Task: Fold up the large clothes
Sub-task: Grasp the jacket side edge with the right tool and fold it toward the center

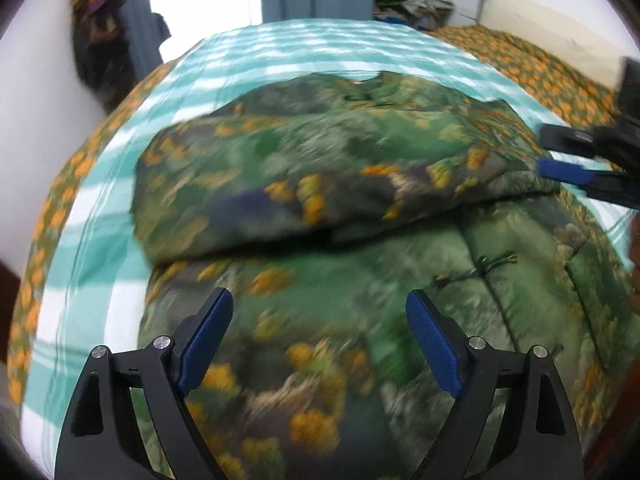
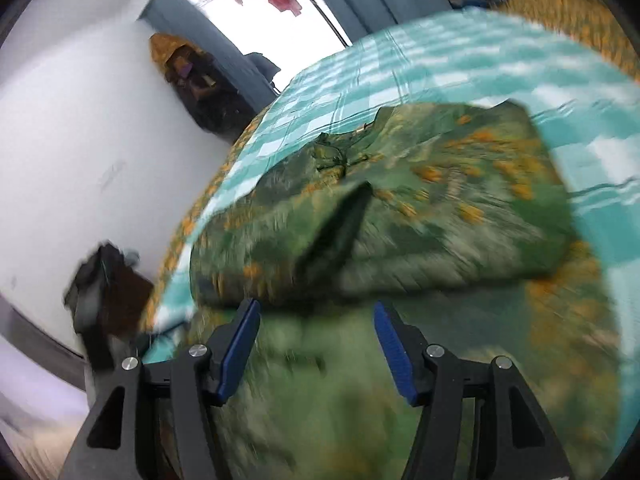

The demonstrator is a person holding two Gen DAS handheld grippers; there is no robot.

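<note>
A large green garment with orange flower print lies on the bed, its far part folded over the near part, leaving a thick fold edge across the middle. It also shows in the right wrist view, blurred. My left gripper is open and empty, hovering over the near layer of the garment. My right gripper is open and empty just before the fold edge; it also shows in the left wrist view at the garment's right side.
A teal and white checked sheet covers the bed, over an orange flowered cover. A white wall stands on the left. A pile of clothes sits at the far end. Dark items hang by the window.
</note>
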